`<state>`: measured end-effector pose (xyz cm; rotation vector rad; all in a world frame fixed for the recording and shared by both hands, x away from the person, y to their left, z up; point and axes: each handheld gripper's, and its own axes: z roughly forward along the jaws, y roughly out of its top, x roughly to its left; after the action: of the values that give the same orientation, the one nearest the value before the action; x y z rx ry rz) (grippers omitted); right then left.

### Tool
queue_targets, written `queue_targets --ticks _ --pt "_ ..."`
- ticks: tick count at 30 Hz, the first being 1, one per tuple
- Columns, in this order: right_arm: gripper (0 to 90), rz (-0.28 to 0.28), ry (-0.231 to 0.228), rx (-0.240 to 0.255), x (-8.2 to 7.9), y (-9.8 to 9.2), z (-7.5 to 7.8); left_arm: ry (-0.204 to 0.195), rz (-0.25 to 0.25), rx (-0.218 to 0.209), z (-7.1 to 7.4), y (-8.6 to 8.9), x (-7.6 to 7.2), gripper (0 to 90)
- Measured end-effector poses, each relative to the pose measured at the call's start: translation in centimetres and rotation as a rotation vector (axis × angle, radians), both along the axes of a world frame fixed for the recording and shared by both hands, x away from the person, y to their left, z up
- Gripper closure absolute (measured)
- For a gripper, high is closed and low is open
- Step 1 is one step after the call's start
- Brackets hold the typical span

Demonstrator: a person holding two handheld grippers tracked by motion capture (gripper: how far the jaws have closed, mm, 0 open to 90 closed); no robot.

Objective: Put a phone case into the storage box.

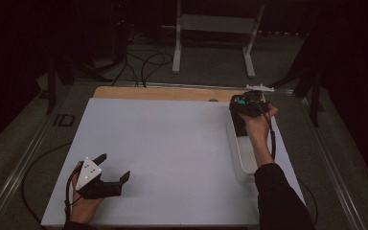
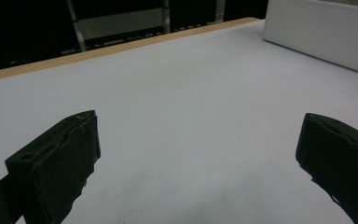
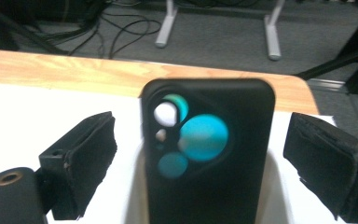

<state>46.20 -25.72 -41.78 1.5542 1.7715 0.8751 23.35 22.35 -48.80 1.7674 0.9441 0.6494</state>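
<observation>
Right now the phone case (image 3: 208, 154) stands upright between the jaws of the right tongs (image 3: 200, 158), at the far right of the white surface (image 1: 163, 153), over the far end of the white tray (image 1: 242, 158). Those tongs are spread wide, and a gap shows between each pad and the case's edges, so I judge they are not gripping it. Whether the case rests on the tray's floor or leans against its wall is hidden.

It is a black case with a camera cut-out in its upper part, through which teal and white show. I would expect it to be light, somewhat flexible and matte enough not to slip, with little risk of breakage. The long side edges, below the cut-out, look like the best place to pinch it; squeezing at the opening could bend it.

Apart from the case, I cannot see anything else in the tray.

Meanwhile the left tongs (image 1: 113, 167) rest at the near left of the surface, jaws wide apart with nothing between them.
</observation>
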Motion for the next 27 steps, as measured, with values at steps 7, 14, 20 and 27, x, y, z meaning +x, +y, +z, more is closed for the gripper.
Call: queue_targets --ticks 7,14,20,27 --pt "9.0 0.112 -0.010 0.044 -3.6 -0.1 0.2 -0.002 -0.001 0.005 0.1 -0.1 0.0 0.2" --pt "9.2 0.219 -0.090 0.042 -9.2 0.1 0.4 0.002 -0.004 -0.003 0.4 -0.1 0.0 0.2" --pt "9.2 0.286 -0.148 0.064 -13.5 -0.2 -0.1 -0.005 0.004 -0.010 1.0 0.1 -0.1 0.1" --pt "9.3 0.370 -0.234 0.096 -18.2 -0.7 -2.4 -0.016 0.020 -0.018 1.4 0.4 -0.2 0.1"
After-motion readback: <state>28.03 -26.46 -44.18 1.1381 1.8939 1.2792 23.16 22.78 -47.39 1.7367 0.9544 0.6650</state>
